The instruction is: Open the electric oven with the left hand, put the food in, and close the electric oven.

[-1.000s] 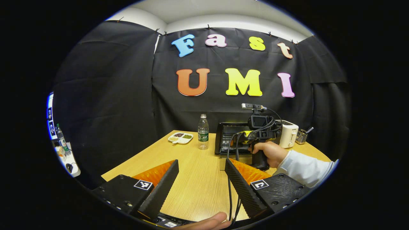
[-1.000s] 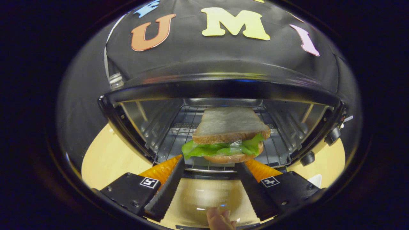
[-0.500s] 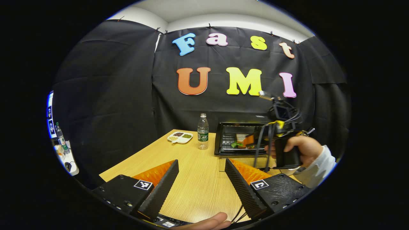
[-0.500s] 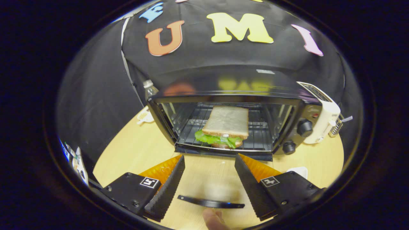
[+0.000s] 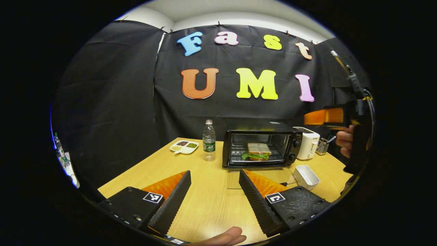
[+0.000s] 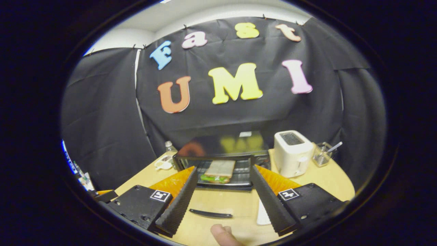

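Resting on the open toaster oven's (image 5: pixel 261 145) rack, a sandwich (image 5: pixel 257 151) faces two empty, spread-fingered grippers, left gripper (image 5: pixel 213 196) and right gripper (image 6: pixel 222 201).

Your black electric oven (image 5: pixel 261 143) stands open well ahead of your left tool (image 5: pixel 213 194), its door folded down flat. The lettuce sandwich (image 5: pixel 257 151) lies level on its wire rack (image 5: pixel 239 153).
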